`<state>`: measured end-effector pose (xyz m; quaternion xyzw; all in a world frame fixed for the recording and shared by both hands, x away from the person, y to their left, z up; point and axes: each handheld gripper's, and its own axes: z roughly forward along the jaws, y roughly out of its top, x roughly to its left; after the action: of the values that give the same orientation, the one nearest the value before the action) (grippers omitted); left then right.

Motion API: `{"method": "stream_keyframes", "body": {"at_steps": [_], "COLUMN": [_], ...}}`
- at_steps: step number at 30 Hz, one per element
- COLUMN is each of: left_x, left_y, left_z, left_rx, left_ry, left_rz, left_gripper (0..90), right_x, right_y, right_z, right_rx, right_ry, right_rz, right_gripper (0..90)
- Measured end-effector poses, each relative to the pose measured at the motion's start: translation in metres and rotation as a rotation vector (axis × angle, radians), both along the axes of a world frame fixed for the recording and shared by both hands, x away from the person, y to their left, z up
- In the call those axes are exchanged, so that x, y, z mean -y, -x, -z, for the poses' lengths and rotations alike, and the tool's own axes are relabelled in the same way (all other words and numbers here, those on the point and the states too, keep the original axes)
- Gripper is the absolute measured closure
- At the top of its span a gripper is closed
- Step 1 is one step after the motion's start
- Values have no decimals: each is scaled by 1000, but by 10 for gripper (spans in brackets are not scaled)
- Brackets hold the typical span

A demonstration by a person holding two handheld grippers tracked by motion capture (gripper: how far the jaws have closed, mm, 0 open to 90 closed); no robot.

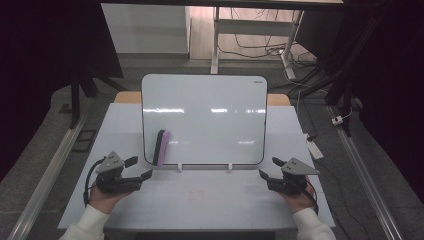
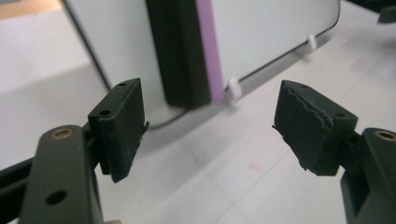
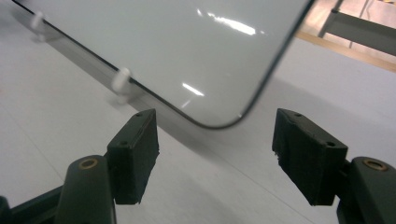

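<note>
- At the near edge of the high view, two white sleeves are coming in from the bottom, each hand holding a gripper over the white table (image 1: 200, 210).
- The left gripper (image 1: 141, 168) is sitting near the table's left side, pointing toward the lower left corner of the whiteboard (image 1: 210, 115). Its jaws are standing wide apart with nothing between them; in the left gripper view (image 2: 210, 126) only bare table is showing in the gap.
- The right gripper (image 1: 269, 168) is sitting near the table's right side, aimed at the board's lower right corner. Its jaws are also standing apart and are gripping nothing; in the right gripper view (image 3: 215, 144) the rounded corner of the whiteboard (image 3: 177, 51) is lying just beyond the gap, not touching the pads.
- Farther in, the whiteboard is standing tilted back on the table, resting on two small white clips (image 1: 179, 167) at its bottom edge.
- The eraser (image 1: 161, 147), black with a purple side, is sticking upright on the board's face near its lower left corner, just beyond the left gripper. In the left gripper view the eraser (image 2: 187, 51) is standing ahead of the open jaws, apart from them.
</note>
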<state>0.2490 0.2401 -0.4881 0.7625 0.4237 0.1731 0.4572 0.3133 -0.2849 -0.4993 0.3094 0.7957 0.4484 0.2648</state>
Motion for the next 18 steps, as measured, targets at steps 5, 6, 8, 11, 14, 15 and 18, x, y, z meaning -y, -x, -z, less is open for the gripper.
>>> {"method": "stream_keyframes", "body": {"at_steps": [5,6,8,11,14,15,18], "left_x": [-12,-14,-17,-19,-18,-17,-15], "left_y": [7,8,8,8,8,8,8], "left_z": [13,15,19,22,21,21,20], "left_rx": [-42,-53,-72,-88,-87,-87,-82], "left_ry": [0,-2,-9,-13,-18,-20,-29], "left_rz": [-22,-24,-27,-34,-31,-29,-28], "left_gripper": [254,252,251,248,247,246,246], "right_x": [18,22,28,32,33,32,31], "right_y": [2,2,3,5,4,4,4], "right_z": [4,5,7,9,10,11,11], "right_rx": [-12,-15,-19,-13,-11,-9,-7], "right_ry": [13,16,21,37,47,51,61], "right_rz": [33,38,46,55,52,51,37], "right_gripper": [307,307,307,307,307,308,307]}}
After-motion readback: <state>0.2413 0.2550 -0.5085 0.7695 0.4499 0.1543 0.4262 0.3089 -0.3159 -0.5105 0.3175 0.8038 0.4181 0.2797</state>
